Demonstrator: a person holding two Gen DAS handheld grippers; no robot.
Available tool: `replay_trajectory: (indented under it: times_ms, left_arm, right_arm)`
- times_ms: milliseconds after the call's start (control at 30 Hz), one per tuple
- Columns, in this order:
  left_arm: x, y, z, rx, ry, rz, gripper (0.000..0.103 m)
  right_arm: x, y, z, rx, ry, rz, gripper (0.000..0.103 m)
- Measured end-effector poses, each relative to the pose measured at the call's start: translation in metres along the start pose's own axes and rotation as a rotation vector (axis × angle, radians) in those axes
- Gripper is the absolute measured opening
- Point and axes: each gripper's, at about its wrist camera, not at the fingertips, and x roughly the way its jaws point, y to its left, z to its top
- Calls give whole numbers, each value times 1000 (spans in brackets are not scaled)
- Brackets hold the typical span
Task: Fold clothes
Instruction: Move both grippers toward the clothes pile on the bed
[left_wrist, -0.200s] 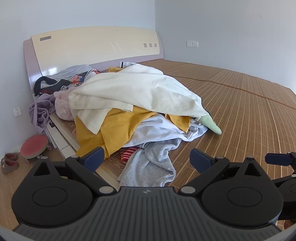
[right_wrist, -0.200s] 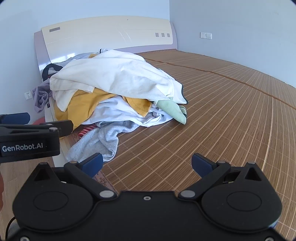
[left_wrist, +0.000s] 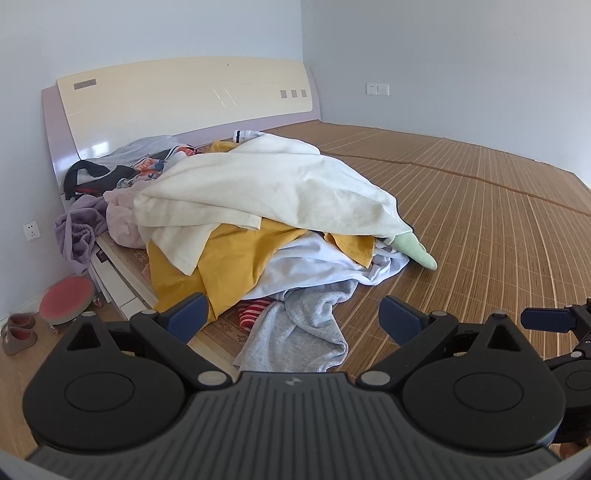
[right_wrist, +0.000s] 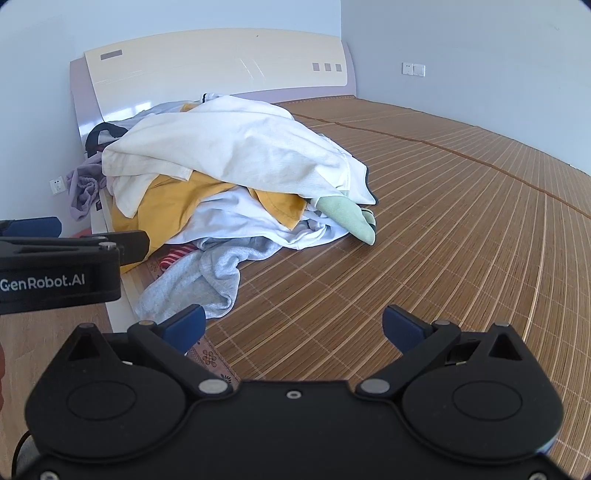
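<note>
A pile of clothes lies on the bed's left side. A cream garment is on top, over a yellow one, a white one, a grey one at the near edge and a pale green piece. My left gripper is open and empty, just short of the grey garment. My right gripper is open and empty over the bamboo mat, right of the pile.
The bamboo mat covers the bed. The headboard stands behind the pile. A red round stool and slippers sit on the floor at left. Purple cloth hangs off the bed's corner.
</note>
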Motion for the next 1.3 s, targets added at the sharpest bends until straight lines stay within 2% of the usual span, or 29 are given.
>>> replay_trajectory:
  times_ms: [67, 133, 400, 467, 567, 633, 700, 800, 967, 1033, 1167, 1300]
  left_arm:
    - [-2, -1, 2, 9, -9, -1, 101]
    - [7, 6, 10, -8, 19, -22, 101]
    - [4, 0, 43, -15, -38, -45, 101]
    - [7, 2, 54, -35, -61, -57, 101]
    - [16, 3, 67, -83, -95, -35, 101]
    - [25, 5, 75, -123, -102, -37, 101]
    - [37, 5, 77, -140, -96, -52, 101]
    - [56, 4, 68, -144, -87, -41, 101]
    - [98, 11, 42, -153, -16, 18, 101]
    - [109, 14, 34, -157, 7, 31, 101]
    - [119, 19, 22, -123, 37, 66, 101]
    - [115, 25, 23, -138, 10, 75, 101]
  right_arm:
    - [0, 0, 2, -4, 0, 11, 102]
    - [0, -1, 4, -8, 0, 22, 102]
    - [0, -3, 11, -24, 0, 66, 102]
    - [-4, -7, 16, -40, -29, 87, 102]
    - [-7, -15, 26, -84, -92, 128, 102]
    - [-2, -25, 35, -83, -75, 173, 102]
    - [6, -40, 40, -21, -79, 184, 102]
    - [25, -57, 42, 92, -69, 226, 96]
    - [66, -67, 52, 145, -92, 225, 97]
    - [82, -68, 58, 126, -121, 188, 100]
    - [110, -64, 69, 75, -165, 138, 101]
    - [134, -60, 73, 50, -170, 123, 99]
